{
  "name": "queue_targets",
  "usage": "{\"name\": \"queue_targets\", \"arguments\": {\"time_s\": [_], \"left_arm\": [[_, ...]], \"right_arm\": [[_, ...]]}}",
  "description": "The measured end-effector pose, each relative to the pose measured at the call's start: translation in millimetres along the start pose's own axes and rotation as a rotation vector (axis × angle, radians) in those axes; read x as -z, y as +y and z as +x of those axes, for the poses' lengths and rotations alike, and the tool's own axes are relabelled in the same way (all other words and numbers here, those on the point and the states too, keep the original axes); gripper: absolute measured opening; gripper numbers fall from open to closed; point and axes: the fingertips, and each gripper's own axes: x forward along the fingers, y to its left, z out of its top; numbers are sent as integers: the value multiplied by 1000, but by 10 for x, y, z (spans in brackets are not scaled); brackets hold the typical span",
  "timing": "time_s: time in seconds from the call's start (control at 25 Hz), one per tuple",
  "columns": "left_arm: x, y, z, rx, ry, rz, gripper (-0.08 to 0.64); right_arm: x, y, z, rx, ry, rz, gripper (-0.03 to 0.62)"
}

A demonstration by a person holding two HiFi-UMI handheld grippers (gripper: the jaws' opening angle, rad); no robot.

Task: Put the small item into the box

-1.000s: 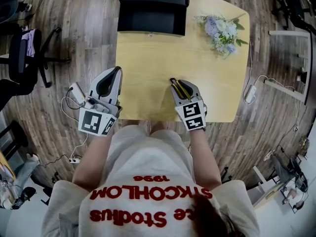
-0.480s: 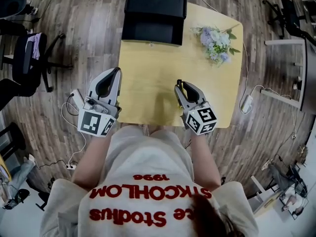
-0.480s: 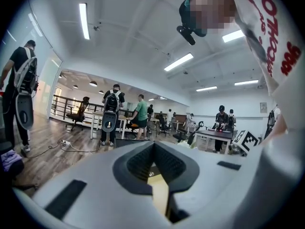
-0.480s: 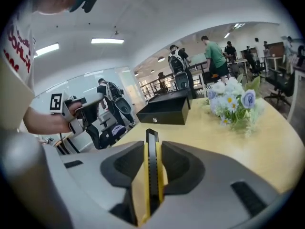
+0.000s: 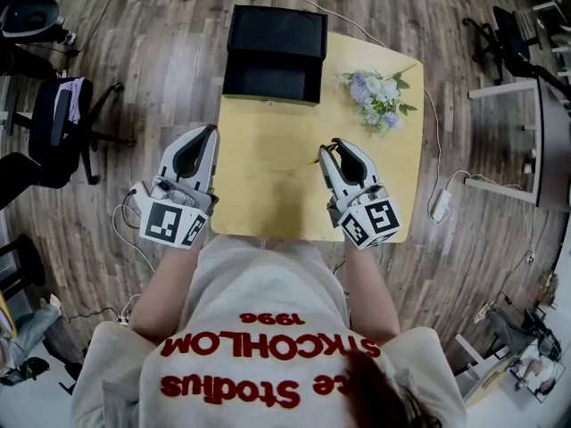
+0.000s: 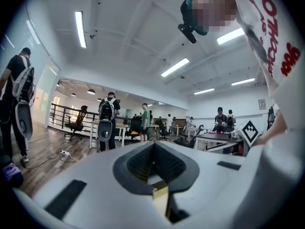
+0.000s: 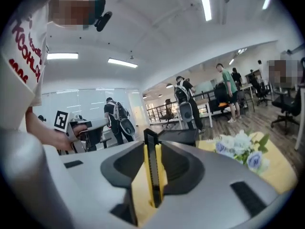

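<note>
My right gripper (image 5: pixel 328 146) is over the middle right of the yellow table (image 5: pixel 268 176), its jaws closing on a yellow and black utility knife (image 7: pixel 151 175). The knife stands upright between the pads and pokes out past the tips. The black box (image 5: pixel 275 56) lies open at the table's far edge, ahead and left of that gripper; it shows behind the knife as the box (image 7: pixel 177 136) in the right gripper view. My left gripper (image 5: pixel 212 129) hangs off the table's left edge, fingertips together, nothing in it; the left gripper (image 6: pixel 153 145) points out at the room.
A bunch of pale blue and white flowers (image 5: pixel 376 96) lies at the table's far right corner. Office chairs (image 5: pixel 53 123) stand on the wooden floor to the left, with cables and a power strip (image 5: pixel 439 205) beside the table. Several people stand in the room (image 6: pixel 108 120).
My right gripper has moved forward over the table with the knife and turned a little to the left. The left gripper has stayed where it was.
</note>
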Motion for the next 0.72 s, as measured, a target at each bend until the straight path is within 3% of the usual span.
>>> {"name": "queue_targets", "arguments": {"time_s": [0.4,0.72], "left_arm": [[-532,1,91,-1,-100,52,2],[-756,30,137,-10,-149,81,2]], "right_arm": [[-1153,178,-144,22,-205,-148,112],[-1545,227,-274,34,-282,-167,112]]}}
